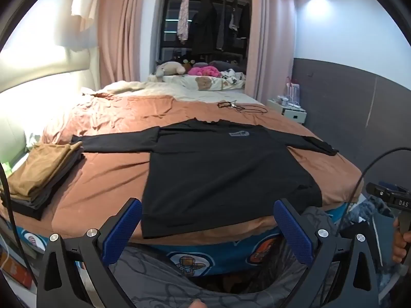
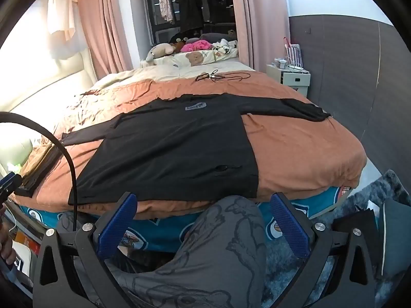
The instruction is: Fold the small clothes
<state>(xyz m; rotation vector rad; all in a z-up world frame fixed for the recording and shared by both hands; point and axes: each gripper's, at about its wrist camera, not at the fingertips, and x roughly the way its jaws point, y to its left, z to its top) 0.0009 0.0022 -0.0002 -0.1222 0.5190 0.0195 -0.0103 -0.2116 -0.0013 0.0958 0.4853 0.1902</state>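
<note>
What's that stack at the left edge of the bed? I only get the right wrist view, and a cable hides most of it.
Observer: It's a pile of folded clothes, a tan piece on top and darker ones beneath.
Operator: Is the other gripper holding anything?
Observer: No. The left gripper is open, with nothing gripped between its fingers.
Operator: Does the sleeve on that side reach the pile?
Observer: The black shirt lies flat, and that sleeve's cuff ends right beside the pile's far corner. Whether they touch, I cannot tell.
</note>
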